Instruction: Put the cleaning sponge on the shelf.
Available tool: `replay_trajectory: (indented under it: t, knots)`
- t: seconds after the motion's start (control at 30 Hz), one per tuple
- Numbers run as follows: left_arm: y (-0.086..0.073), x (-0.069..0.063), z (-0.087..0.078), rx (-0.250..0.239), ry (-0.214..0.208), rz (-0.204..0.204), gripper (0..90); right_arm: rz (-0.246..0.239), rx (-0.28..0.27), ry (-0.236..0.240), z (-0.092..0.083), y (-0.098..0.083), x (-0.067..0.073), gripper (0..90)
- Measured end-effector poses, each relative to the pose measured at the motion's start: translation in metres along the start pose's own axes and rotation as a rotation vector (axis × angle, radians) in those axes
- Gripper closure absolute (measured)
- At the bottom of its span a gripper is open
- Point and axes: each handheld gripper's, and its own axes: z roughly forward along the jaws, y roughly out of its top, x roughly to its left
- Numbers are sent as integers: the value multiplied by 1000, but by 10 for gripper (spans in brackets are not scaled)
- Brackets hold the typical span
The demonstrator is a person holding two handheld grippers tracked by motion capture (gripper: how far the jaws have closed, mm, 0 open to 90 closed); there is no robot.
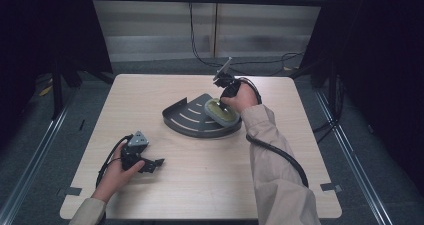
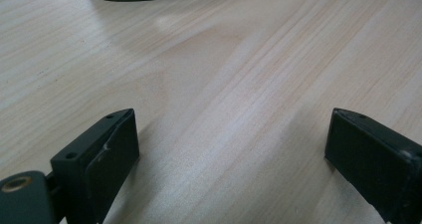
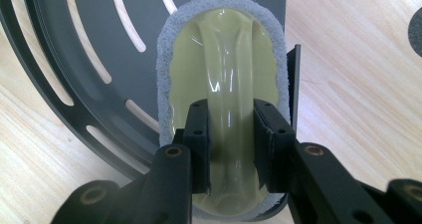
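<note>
The right gripper [image 3: 231, 149] is seen clamped on the raised handle of a pale green scrubber [image 3: 224, 79] edged with grey pad; the scrubber is set on a dark slotted corner tray [image 1: 187, 119], against its straight wall; the tray lies mid-table [image 1: 210, 185]; well apart, the left gripper [image 2: 231, 149] is rested on bare wood, jaws spread wide, nothing held.

Corner shelf [image 1: 192, 119] lies on the table [image 1: 210, 185], centred, nearer the far edge. Scrubber [image 1: 221, 111] lies in the shelf's right part. Left gripper [image 1: 150, 164] rests near the table's near left corner, well apart from the shelf.
</note>
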Motion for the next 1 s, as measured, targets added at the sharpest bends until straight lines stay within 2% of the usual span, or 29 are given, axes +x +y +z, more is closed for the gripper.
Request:
replay_trajectory:
  t: [0.37,1.0]
  knots:
    - [0,0,0,-1,-2,0,63,-5,-7,4,9,-2,0,706]
    - [0,0,0,1,1,1,63,-24,13,2,21,-4,3,701]
